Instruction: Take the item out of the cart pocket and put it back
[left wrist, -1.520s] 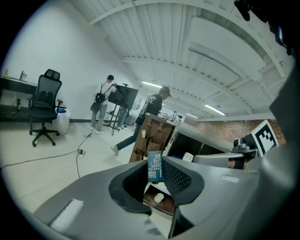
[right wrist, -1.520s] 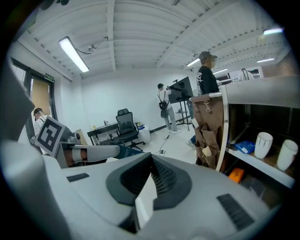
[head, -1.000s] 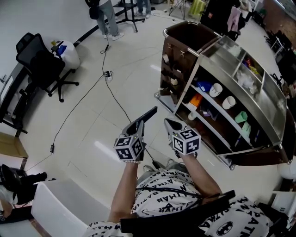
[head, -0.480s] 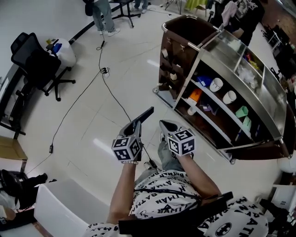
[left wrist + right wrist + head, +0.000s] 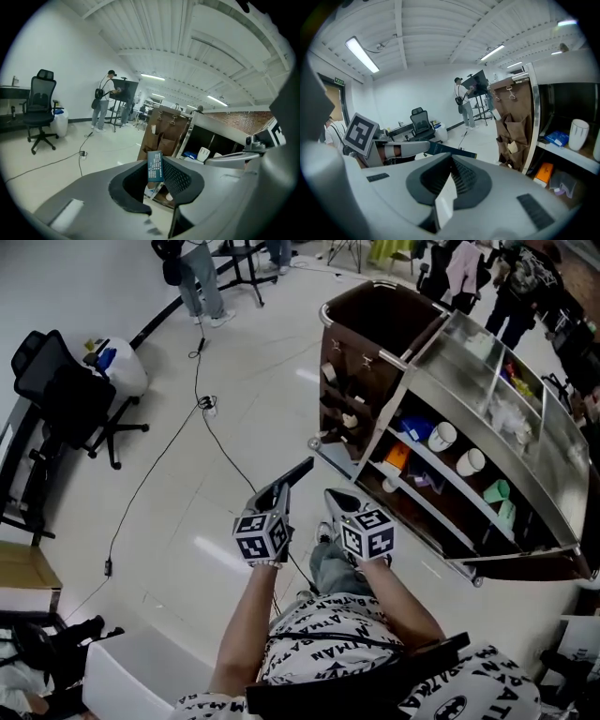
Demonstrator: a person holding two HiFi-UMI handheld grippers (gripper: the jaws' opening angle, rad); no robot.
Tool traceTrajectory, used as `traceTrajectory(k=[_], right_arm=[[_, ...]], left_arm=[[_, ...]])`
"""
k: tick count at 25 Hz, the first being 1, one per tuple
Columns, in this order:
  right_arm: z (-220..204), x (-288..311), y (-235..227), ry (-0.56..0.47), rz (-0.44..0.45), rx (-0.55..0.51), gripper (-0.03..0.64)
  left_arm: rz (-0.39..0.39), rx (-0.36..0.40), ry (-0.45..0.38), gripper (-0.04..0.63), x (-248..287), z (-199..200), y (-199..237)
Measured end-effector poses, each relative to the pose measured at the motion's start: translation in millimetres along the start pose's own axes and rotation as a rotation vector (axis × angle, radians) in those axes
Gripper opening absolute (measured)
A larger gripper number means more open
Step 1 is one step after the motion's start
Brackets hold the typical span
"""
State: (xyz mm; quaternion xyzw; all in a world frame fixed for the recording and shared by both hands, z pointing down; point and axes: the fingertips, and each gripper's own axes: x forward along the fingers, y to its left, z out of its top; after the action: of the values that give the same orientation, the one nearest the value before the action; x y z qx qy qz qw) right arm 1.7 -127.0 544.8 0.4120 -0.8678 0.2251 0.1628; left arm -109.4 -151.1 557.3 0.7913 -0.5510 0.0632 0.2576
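Note:
A brown cloth panel with several pockets hangs on the near end of the steel cart; it also shows as pockets and pockets in the gripper views. My left gripper is shut on a flat dark blue packet, which stands upright between the jaws as the packet. Just to its right, my right gripper is shut on a thin white card. Both grippers are held in the air in front of me, well short of the pockets.
The cart's open shelves hold white cups, an orange box and green items. A black cable runs across the floor. An office chair and a white bin stand at the left. People stand at the back.
I have moved nearer the cart, and both grippers have travelled forward and slightly down with their items. Neither grip has changed.

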Motion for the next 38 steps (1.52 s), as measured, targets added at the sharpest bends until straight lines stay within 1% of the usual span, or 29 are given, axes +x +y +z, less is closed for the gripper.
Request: traceTrajectory(k=[4,9,12,15,19,26,30,33,35,38], right_arm=[[23.7,27.7,-38.8,0.002,-0.019,0.002,0.012],[52.7,62.8,-89.1,0.024,-0.031,0.001,0.012],[63.9,81.3,-114.9,0.034,-0.035,0.0,0.012],[70.4,94.6,-136.1,0.042,-0.041,0.007,0.012],[72.2,105.7,-160.6,0.054,-0.049,0.019,0.012],[65.6,122.5,-191.3,0.067,-0.072,0.033,0.012],[60.0,137.4,-208.3,0.084,-0.093,0.042,0.012],[56.2,144.5,-214.7,0.092,-0.1,0.05,0.012],[54.5,146.4,-218.1,0.093,-0.104,0.059,0.012],[52.6,147.7,-221.6,0.093,-0.109,0.058,0.012]], left_arm=[[-0.014,0.029,0.009,0.081,64.0,27.9,8.7],[-0.017,0.04,0.017,0.081,155.2,63.2,22.0],[-0.024,0.053,0.031,0.081,202.1,73.6,23.5],[-0.035,0.07,0.047,0.081,244.0,75.3,23.0],[-0.04,0.099,0.101,0.081,293.2,63.1,24.2],[-0.053,0.176,0.213,0.081,351.5,24.0,21.3],[-0.059,0.255,0.282,0.081,376.9,1.2,20.2],[-0.061,0.308,0.317,0.083,389.4,-10.6,19.7],[-0.079,0.31,0.335,0.083,397.2,-18.8,15.0],[-0.079,0.314,0.369,0.083,410.4,-36.6,18.7]])
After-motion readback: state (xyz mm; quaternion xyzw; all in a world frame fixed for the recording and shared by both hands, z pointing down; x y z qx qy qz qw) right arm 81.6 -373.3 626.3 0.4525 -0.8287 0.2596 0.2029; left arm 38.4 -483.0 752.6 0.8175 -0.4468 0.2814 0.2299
